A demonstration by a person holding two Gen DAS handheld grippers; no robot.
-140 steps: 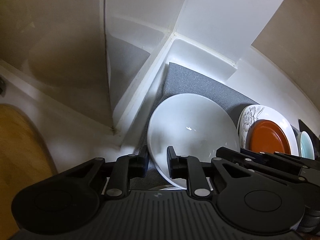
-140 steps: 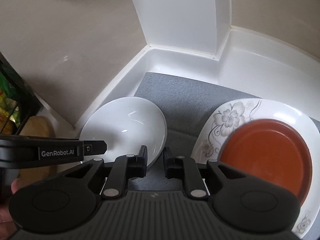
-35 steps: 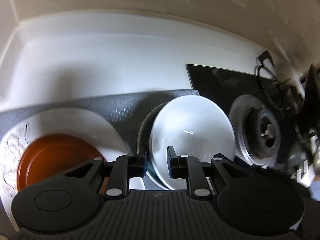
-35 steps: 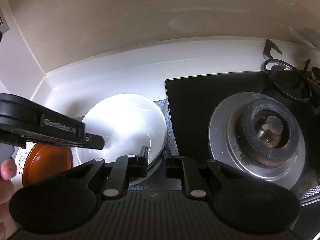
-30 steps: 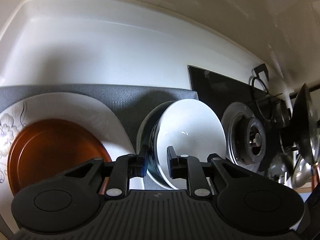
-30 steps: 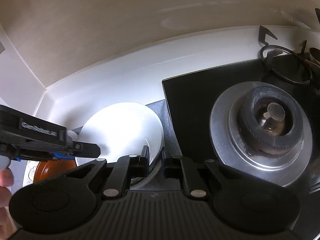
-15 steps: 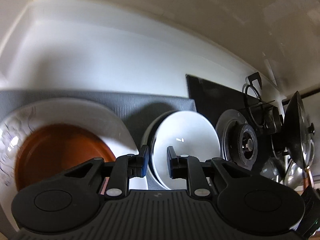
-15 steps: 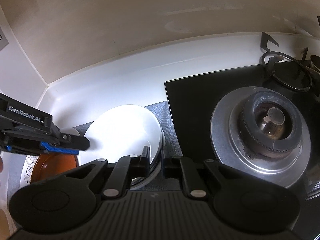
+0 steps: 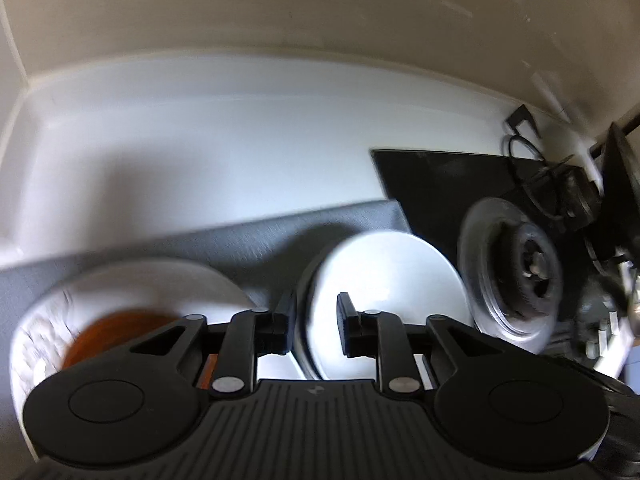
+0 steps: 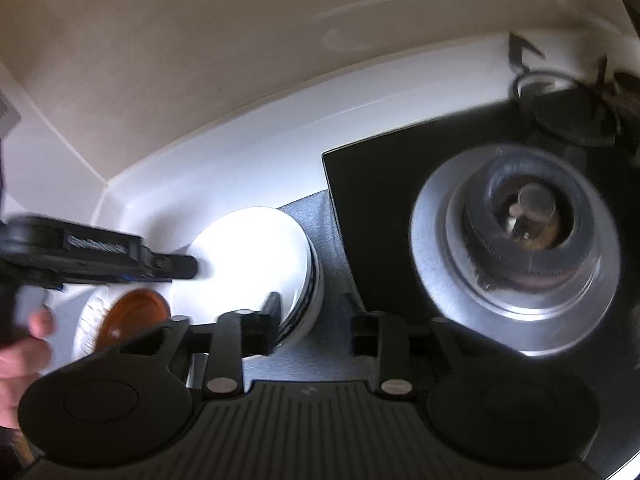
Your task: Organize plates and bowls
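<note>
Plate, white w/ floral edge [image 9: 132,280], sits far left on grey mat [image 9: 224,248], an orange dish [image 9: 120,326] on top. Just right: white bowl [image 9: 384,276] nested in a stack of bowls on the mat. Left gripper [image 9: 314,322] has jaws a bit apart, just eased open, straddling the bowl's near rim; pads look clear of it. Right gripper [image 10: 316,326]: jaws just spread wide, left finger by the stack's rim, nothing gripped. Far right, stove burner [image 10: 520,224], apart from the bowls.

Beige wall [image 10: 200,60], white countertop [image 9: 180,152], grey mat [image 9: 200,248], black gas hob [image 10: 400,184], steel burner [image 10: 516,240]
</note>
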